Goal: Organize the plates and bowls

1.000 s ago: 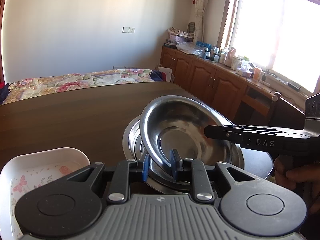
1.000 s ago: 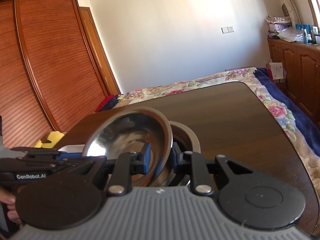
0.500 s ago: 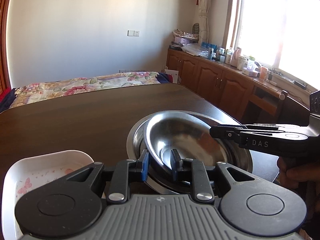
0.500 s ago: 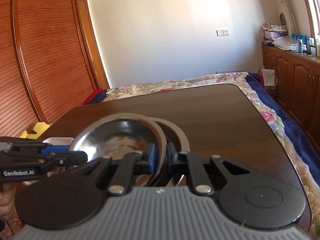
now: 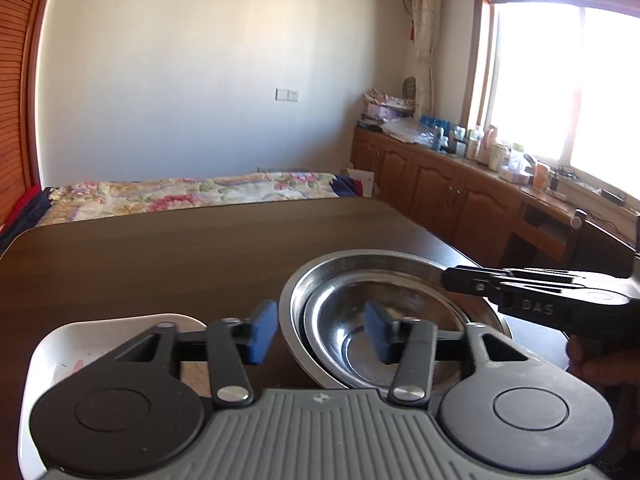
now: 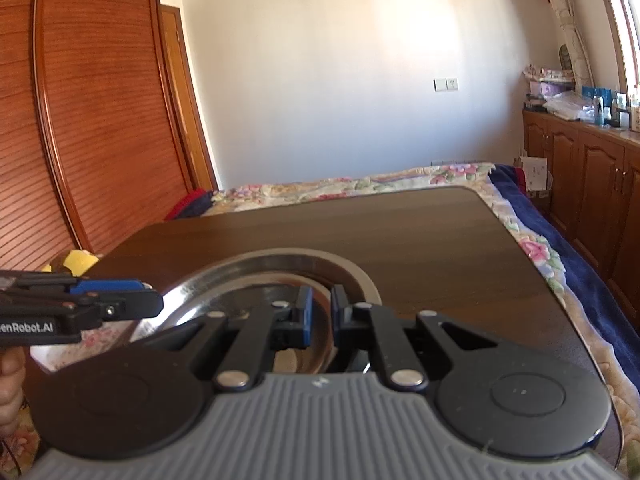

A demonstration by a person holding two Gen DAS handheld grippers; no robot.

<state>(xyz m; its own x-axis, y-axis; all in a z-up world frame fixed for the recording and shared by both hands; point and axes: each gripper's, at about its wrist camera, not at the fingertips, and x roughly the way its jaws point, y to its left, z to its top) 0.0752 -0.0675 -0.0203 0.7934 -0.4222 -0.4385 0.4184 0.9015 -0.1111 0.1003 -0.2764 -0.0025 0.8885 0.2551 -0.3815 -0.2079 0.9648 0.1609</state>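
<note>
Steel bowl (image 5: 384,328) sits nested in the bigger bowl (image 5: 320,276) on the worktop (image 5: 180,256), near the front right edge, so stacking looks done. Your left claw (image 5: 316,330) is spread wide, pads either side of the near rim w/o touching. Your right claw (image 6: 320,318) is narrow and pinches the inner rim, prob. to steady it. White tray (image 5: 60,344) lies just left of the stack; nothing else blocks. Bed (image 5: 192,192) beyond, cabinets (image 5: 440,188) right.

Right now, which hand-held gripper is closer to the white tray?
Left. The left hand-held gripper is open, straddling the steel bowls' near rim, beside the white tray. The right hand-held gripper pinches the bowls' opposite rim.
</note>
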